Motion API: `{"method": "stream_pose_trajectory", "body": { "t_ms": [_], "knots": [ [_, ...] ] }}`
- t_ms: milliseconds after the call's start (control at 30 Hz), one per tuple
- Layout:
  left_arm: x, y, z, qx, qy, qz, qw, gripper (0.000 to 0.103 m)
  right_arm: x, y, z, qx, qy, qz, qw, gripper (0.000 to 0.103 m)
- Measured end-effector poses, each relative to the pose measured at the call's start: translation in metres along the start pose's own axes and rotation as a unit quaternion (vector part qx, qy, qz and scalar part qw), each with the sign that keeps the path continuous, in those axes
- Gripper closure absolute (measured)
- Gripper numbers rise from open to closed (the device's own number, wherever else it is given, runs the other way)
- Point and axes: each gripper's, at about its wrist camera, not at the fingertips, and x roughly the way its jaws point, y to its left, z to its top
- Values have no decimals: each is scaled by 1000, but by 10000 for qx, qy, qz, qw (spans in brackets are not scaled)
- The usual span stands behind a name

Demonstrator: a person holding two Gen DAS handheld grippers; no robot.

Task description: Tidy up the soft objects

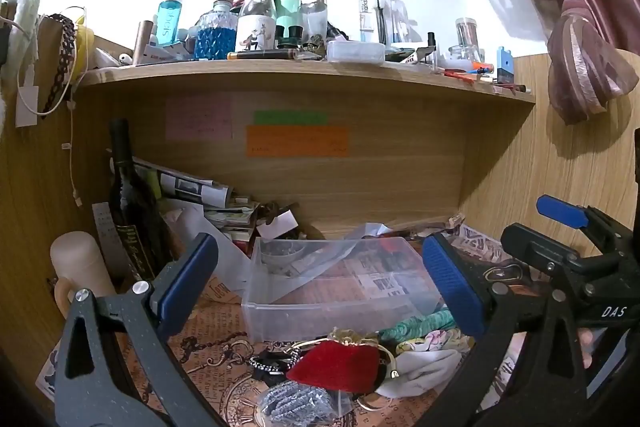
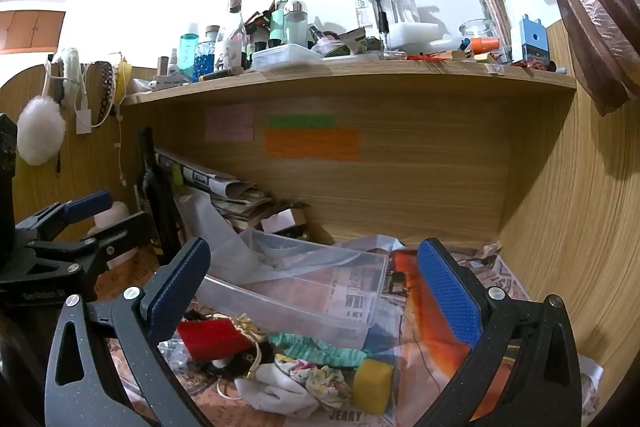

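A clear plastic box (image 1: 340, 291) stands on the desk; it also shows in the right wrist view (image 2: 304, 291). In front of it lies a pile of soft things: a red velvet pouch (image 1: 336, 365) (image 2: 212, 339), a teal scrunchie (image 1: 420, 323) (image 2: 320, 351), a floral white cloth (image 1: 428, 359) (image 2: 304, 383), a grey knitted piece (image 1: 296, 407) and a yellow sponge (image 2: 372, 381). My left gripper (image 1: 320, 287) is open and empty above the pile. My right gripper (image 2: 316, 291) is open and empty, hovering over the pile and box.
A wooden shelf (image 1: 304, 71) crowded with bottles and jars runs above. A dark wine bottle (image 1: 128, 203) and stacked papers (image 1: 224, 203) fill the left back corner. A pale cylinder (image 1: 80, 267) stands left. A curtain (image 1: 580, 67) hangs right.
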Motion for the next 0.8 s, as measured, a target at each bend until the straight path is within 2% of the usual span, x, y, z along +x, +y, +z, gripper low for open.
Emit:
{"method": "stream_pose_trajectory", "body": {
  "t_ms": [800],
  "knots": [
    [0, 0, -1, -6, -2, 5, 10000, 0, 0, 1, 1, 97, -5, 22, 10000, 0]
  ]
}}
